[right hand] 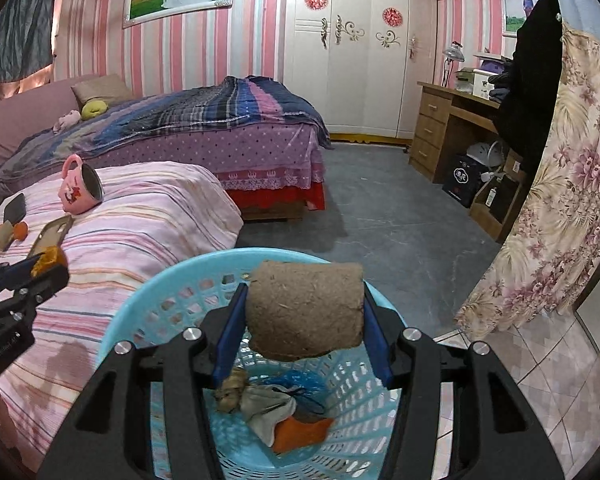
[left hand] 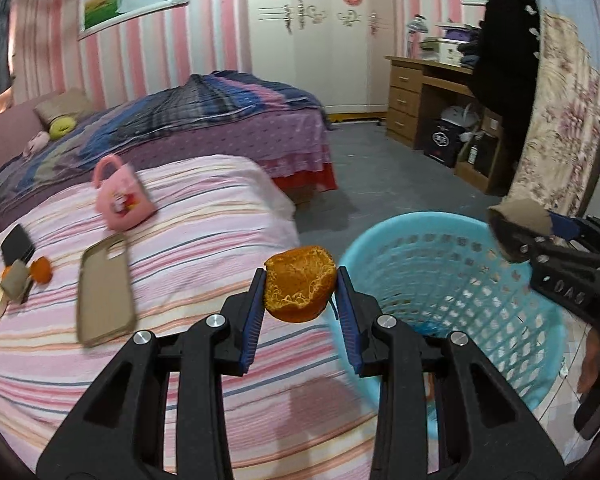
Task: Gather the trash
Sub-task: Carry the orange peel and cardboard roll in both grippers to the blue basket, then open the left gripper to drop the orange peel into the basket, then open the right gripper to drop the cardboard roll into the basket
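My left gripper point(left hand: 300, 286) is shut on an orange peel point(left hand: 299, 289), held above the striped bed edge just left of the blue plastic basket point(left hand: 460, 304). In the right wrist view that gripper point(right hand: 46, 260) shows at the left edge with the peel point(right hand: 51, 258). My right gripper point(right hand: 304, 312) is shut on a brown cardboard tube point(right hand: 305, 314), held over the basket point(right hand: 172, 296). The tube point(left hand: 518, 232) also appears at the right of the left wrist view. Inside the basket lie crumpled paper, blue plastic and an orange scrap point(right hand: 300, 432).
On the striped bed point(left hand: 204, 216) lie a pink mug point(left hand: 122, 196), a phone case point(left hand: 104, 284) and small scraps with an orange piece point(left hand: 40, 270). A floral curtain point(right hand: 560, 200) hangs right of the basket. A wooden desk point(right hand: 444, 136) stands beyond.
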Demonstrator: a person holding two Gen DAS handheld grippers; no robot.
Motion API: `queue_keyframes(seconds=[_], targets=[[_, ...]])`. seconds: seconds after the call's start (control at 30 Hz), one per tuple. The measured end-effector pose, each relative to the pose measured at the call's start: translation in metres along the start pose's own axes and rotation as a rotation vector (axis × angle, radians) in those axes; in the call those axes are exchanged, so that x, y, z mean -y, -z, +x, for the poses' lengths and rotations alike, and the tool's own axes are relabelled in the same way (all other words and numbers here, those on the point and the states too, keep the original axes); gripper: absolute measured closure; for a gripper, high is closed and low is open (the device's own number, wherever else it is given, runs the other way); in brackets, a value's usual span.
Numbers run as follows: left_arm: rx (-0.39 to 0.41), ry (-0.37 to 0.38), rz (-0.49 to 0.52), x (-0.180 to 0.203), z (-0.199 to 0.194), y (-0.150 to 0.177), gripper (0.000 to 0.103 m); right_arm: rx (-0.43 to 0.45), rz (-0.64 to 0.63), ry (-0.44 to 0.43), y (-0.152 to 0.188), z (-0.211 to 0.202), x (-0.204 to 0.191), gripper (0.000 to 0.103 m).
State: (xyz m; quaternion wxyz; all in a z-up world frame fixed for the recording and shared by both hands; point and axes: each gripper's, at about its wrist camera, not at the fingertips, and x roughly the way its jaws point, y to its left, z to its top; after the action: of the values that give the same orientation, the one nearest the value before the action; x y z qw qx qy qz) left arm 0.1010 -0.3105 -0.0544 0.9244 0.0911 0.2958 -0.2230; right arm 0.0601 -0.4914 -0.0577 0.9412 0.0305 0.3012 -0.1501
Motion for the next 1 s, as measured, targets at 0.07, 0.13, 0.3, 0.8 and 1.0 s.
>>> queue_keyframes(seconds=[0.07,0.13,0.3,0.8,1.0], targets=[[0.005,0.021,0.015,0.014,0.003,-0.003,0.069,-0.002,0.005,0.008,0.001,-0.001,0.005,0.050],[0.014,0.029,0.028,0.024,0.002,-0.006,0.069,-0.004,0.023,0.016,0.002,-0.001,0.011,0.050],[0.009,0.067,0.012,0.040,0.009,-0.016,0.068,-0.010,0.061,0.030,0.006,-0.001,0.024,0.050],[0.048,-0.026,-0.034,0.006,0.007,-0.019,0.013,0.003,0.075,0.022,0.006,0.000,0.023,0.050],[0.036,-0.081,-0.090,-0.030,0.007,-0.016,0.010,0.005,0.076,0.007,0.003,0.002,0.016,0.050]])
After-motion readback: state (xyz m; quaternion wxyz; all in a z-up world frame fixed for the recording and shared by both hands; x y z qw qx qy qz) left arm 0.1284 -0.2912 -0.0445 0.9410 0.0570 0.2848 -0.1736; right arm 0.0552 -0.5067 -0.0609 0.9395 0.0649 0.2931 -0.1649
